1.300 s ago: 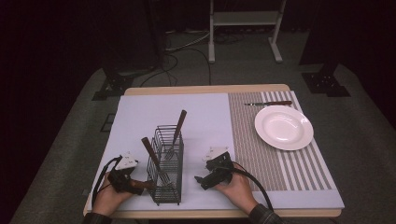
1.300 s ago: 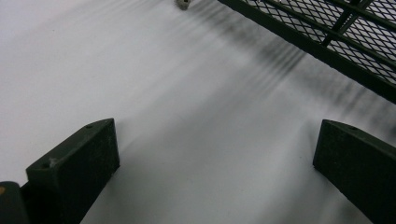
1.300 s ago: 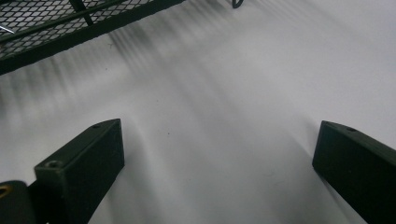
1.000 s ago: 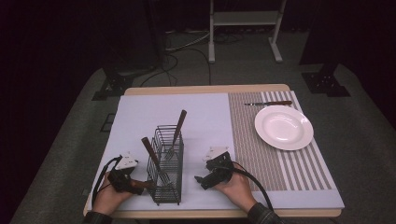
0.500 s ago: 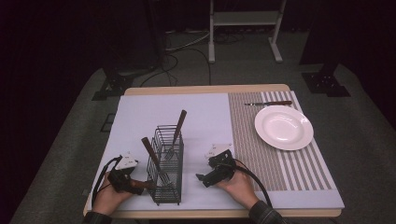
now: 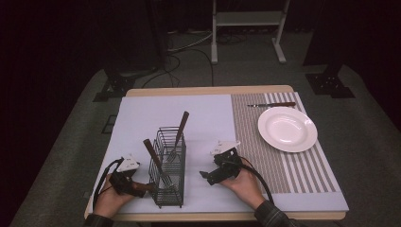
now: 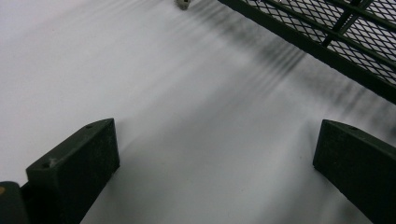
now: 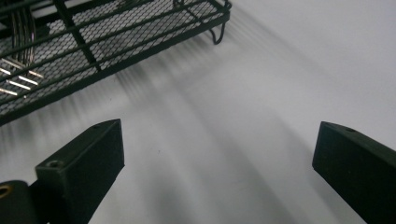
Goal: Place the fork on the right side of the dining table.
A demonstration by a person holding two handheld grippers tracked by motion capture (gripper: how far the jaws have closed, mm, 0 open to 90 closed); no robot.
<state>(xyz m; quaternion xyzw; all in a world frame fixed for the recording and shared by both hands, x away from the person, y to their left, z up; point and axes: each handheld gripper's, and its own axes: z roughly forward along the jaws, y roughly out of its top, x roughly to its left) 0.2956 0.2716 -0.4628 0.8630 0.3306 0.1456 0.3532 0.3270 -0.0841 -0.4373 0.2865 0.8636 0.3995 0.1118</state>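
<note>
Well, I can't make out what the two brown-handled tools (image 6: 178, 130) standing in the black wire basket (image 6: 168, 176) are, since the wires hide their lower ends. The basket stands on the desk's pale mat (image 6: 142, 118) between my left gripper (image 6: 124, 176) and right gripper (image 6: 218, 166), both wide open and holding nothing. Compared with a moment ago, only my right gripper has shifted a little.

Dark room, grey carpeted floor (image 6: 369, 142). White metal rack (image 6: 248, 21) at top centre; cables (image 6: 182, 59) trail beside it. Wooden surface (image 6: 208, 91) mid-frame.
</note>
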